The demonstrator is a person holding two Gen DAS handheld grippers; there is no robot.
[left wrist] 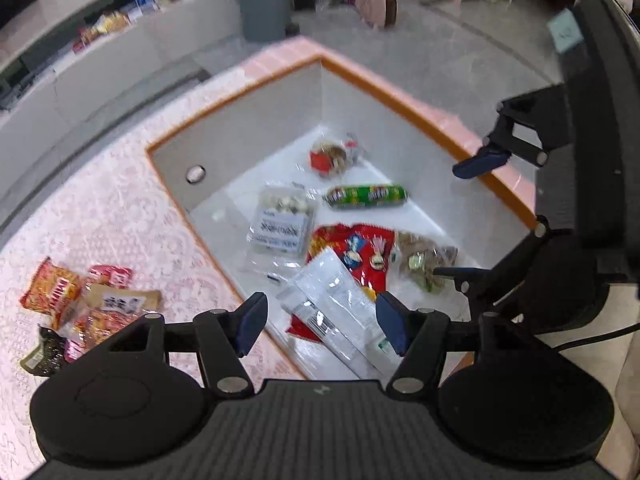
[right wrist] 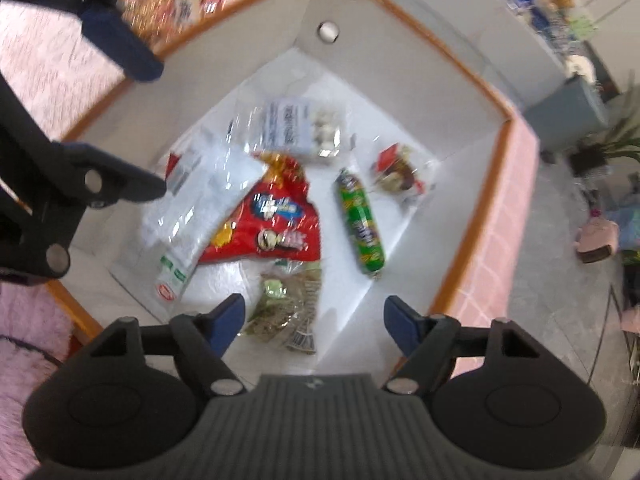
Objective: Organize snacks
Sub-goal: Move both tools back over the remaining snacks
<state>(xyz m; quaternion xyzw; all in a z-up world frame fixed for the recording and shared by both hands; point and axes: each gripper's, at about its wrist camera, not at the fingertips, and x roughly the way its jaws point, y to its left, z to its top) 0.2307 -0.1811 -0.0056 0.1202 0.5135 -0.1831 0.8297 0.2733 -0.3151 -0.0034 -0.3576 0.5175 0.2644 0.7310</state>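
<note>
Snack pile (left wrist: 80, 304) outside box (left wrist: 256, 128); grey bin (left wrist: 262, 0) beyond.

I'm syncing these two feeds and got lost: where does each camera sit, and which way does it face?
Left wrist: on the left tool, looking down into the white box; its own open fingers show, with the right tool at right.
Right wrist: on the right tool, facing down into the box from the opposite side; the left tool shows top left.
Shared: red snack bag, green roll.

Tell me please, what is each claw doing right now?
Left claw: open, holding nothing, above the box.
Right claw: open, holding nothing.
</note>
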